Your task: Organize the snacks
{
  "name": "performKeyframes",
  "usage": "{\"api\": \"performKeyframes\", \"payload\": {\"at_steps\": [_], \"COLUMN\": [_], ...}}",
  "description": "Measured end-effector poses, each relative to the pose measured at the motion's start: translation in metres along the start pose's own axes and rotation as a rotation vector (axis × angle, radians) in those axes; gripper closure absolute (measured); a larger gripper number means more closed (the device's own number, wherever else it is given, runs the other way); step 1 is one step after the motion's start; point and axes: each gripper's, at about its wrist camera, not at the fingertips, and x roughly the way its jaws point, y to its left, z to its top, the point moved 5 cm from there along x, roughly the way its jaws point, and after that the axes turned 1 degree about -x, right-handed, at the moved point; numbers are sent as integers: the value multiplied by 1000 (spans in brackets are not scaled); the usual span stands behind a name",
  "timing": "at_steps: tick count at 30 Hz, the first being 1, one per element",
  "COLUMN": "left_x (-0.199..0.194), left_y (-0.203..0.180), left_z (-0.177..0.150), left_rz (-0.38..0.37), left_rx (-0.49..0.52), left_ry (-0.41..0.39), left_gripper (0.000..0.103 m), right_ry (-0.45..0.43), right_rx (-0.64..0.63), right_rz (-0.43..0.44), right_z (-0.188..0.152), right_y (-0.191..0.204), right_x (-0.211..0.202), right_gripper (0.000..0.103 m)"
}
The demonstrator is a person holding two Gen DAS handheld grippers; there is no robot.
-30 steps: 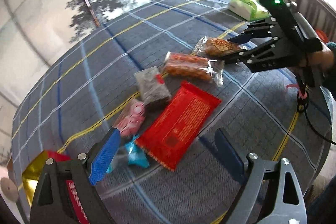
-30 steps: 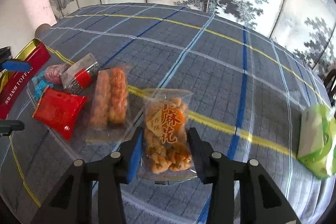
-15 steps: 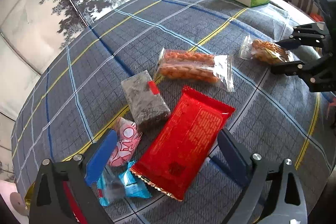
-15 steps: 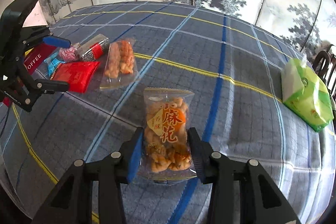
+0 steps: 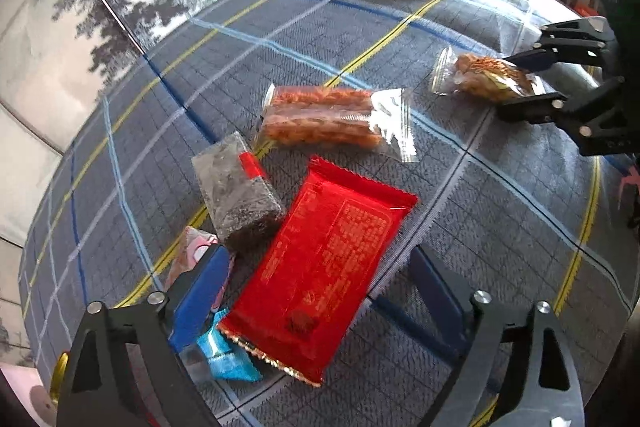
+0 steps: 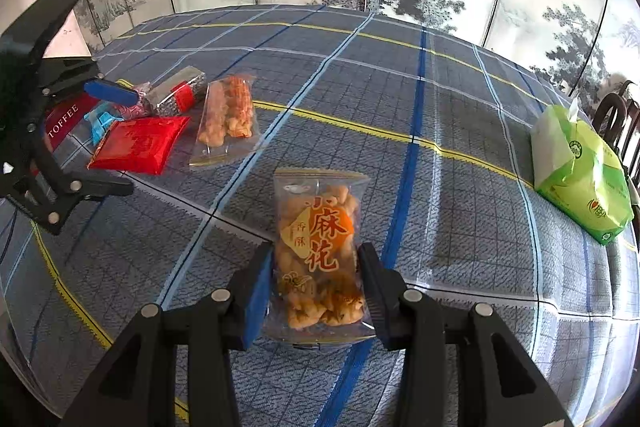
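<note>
Left tongs [image 5: 316, 291] lowered over red packet [image 5: 324, 267], pink sweet [image 5: 192, 251] half hidden

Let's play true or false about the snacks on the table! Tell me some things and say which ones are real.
1. The right gripper pinches a bag of fried twists. True.
2. The red packet sits between the left gripper fingers. True; the jaws are wide, not squeezing it.
3. The tissue pack is blue. False; it is green and white.
4. The dark block snack lies on top of the tissue pack. False; it lies beside the red packet, far from the tissues.
</note>
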Motion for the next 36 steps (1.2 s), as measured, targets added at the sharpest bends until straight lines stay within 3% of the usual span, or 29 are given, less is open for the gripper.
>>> {"api": "performKeyframes", "payload": {"at_steps": [4,6,12,21,31,36], "left_x": [3,2,-2,-13,-26,-32], "left_y": [5,4,0,-9,-26,-28], "left_z": [4,3,-1,-19,-42,-47], "left_rz": [-19,-57,-72,-23,15,29], "left_rx": [-33,-50,-99,-224,-312,-366], "left_ry": [4,7,1,31,40,28], "left_gripper": [25,38,49,52,48,59], "right_ry": [-5,-8,-12,-1,18,29], "right_rx": [2,3,5,15,45,63], "right_rz": [3,6,5,-14,-46,-61], "right_z": [0,-1,-1,0,1,1], "right_y": [0,0,-1,0,1,2], "right_x": [0,-1,-1,-1,0,1], "right_gripper": [59,59,59,59,59,60]}}
